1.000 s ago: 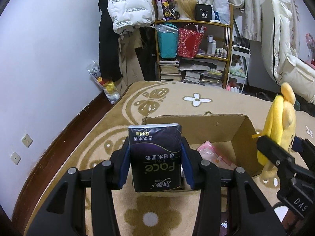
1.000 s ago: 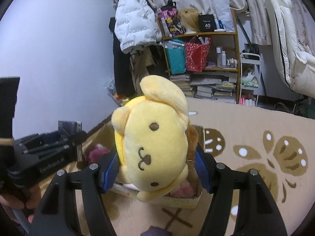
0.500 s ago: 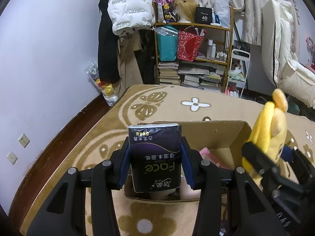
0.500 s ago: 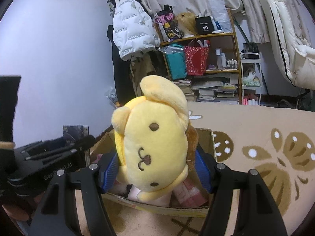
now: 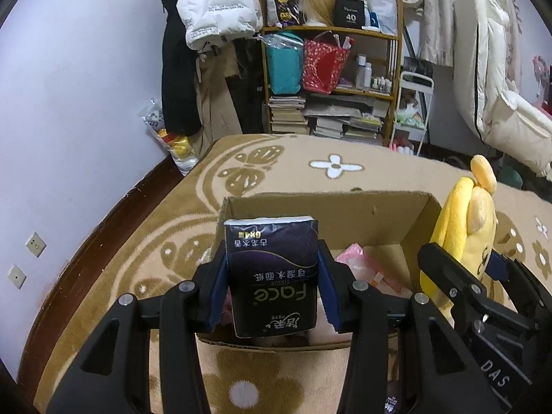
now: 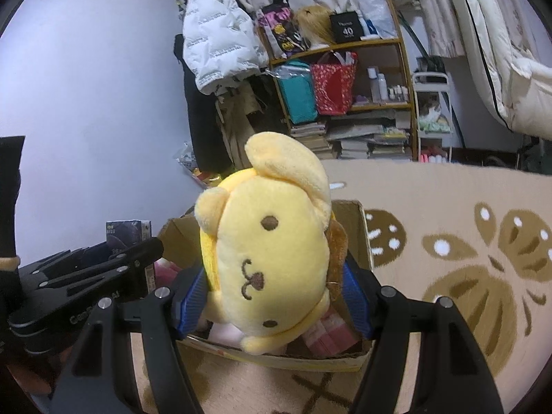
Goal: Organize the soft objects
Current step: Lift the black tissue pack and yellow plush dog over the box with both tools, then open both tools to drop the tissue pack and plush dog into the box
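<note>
My left gripper [image 5: 272, 293] is shut on a dark purple tissue pack [image 5: 272, 272] and holds it above the near left part of an open cardboard box [image 5: 327, 210]. My right gripper [image 6: 272, 293] is shut on a yellow plush dog [image 6: 272, 241], held over the box [image 6: 362, 231]. The plush also shows in the left wrist view [image 5: 462, 238] at the box's right wall. The tissue pack shows at the left of the right wrist view [image 6: 127, 233]. Pink soft packs [image 5: 365, 269] lie inside the box.
The box stands on a tan flowered carpet [image 5: 310, 169]. A wooden shelf [image 5: 331, 79] with bags and books stands behind, with jackets [image 5: 217, 7] hanging to its left. A white wall [image 5: 86, 103] runs along the left. White bedding [image 5: 500, 79] is at right.
Both grippers have moved forward and over the box, holding their objects. The plush has come closer to the box's right wall and the box interior shows more.
</note>
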`<state>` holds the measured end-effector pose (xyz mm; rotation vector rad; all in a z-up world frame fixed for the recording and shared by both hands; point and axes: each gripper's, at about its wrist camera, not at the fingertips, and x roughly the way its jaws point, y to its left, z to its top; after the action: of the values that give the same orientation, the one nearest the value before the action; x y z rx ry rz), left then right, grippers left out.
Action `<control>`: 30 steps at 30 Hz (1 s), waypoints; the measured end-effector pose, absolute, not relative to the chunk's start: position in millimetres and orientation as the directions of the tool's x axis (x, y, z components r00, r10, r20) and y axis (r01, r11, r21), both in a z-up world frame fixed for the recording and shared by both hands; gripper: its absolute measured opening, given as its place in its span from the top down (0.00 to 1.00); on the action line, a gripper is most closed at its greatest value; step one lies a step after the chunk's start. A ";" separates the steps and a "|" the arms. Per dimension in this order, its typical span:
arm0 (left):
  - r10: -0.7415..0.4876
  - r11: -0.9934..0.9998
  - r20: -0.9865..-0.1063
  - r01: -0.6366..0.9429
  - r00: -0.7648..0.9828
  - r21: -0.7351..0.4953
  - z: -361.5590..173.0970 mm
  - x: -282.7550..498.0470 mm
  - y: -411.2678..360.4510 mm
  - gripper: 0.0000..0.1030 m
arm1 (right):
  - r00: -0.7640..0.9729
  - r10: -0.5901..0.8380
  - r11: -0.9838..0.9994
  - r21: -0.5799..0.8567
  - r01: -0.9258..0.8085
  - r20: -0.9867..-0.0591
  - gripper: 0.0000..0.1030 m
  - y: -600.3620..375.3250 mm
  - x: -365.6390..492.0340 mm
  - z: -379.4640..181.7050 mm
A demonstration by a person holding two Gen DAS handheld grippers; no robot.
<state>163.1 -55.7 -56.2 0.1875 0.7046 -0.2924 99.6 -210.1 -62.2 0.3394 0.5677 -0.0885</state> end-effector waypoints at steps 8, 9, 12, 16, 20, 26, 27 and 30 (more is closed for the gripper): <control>-0.198 0.944 -0.687 0.324 0.699 0.059 -61.7 170.8 -64.9 0.56 | 0.831 0.029 0.926 0.329 0.187 -0.555 0.26 -215.8 101.4 -71.4; -0.201 0.944 -0.685 0.326 0.700 0.056 -60.9 172.1 -65.5 0.56 | 0.831 0.030 0.926 0.329 0.187 -0.556 0.26 -216.3 100.9 -71.8; -0.194 0.942 -0.676 0.328 0.711 0.074 -57.1 175.5 -70.0 0.56 | 0.831 0.032 0.925 0.331 0.186 -0.556 0.25 -216.8 100.1 -73.0; -0.167 0.950 -0.666 0.298 0.727 0.087 -52.9 176.3 -69.4 0.46 | 0.831 0.032 0.921 0.339 0.191 -0.555 0.24 -217.8 101.2 -74.7; -0.119 0.955 -0.629 0.261 0.768 0.137 -48.0 173.7 -67.5 0.26 | 0.831 0.033 0.916 0.349 0.197 -0.555 0.19 -220.6 100.7 -76.7; -0.094 0.947 -0.609 0.259 0.788 0.189 -44.1 171.3 -61.5 0.10 | 0.842 0.020 0.909 0.360 0.209 -0.539 0.12 -224.2 94.8 -73.1; -0.094 0.946 -0.608 0.262 0.789 0.193 -43.3 170.8 -60.5 0.08 | 0.843 0.018 0.909 0.360 0.211 -0.538 0.10 -224.6 93.9 -72.4; -0.108 0.950 -0.608 0.262 0.787 0.171 -40.3 169.8 -56.0 0.03 | 0.846 0.009 0.905 0.364 0.220 -0.533 0.03 -226.9 90.5 -69.8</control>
<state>169.8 -56.0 -40.3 0.2536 0.6357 -0.2016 90.5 -226.9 -69.8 0.4298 0.5552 -0.1146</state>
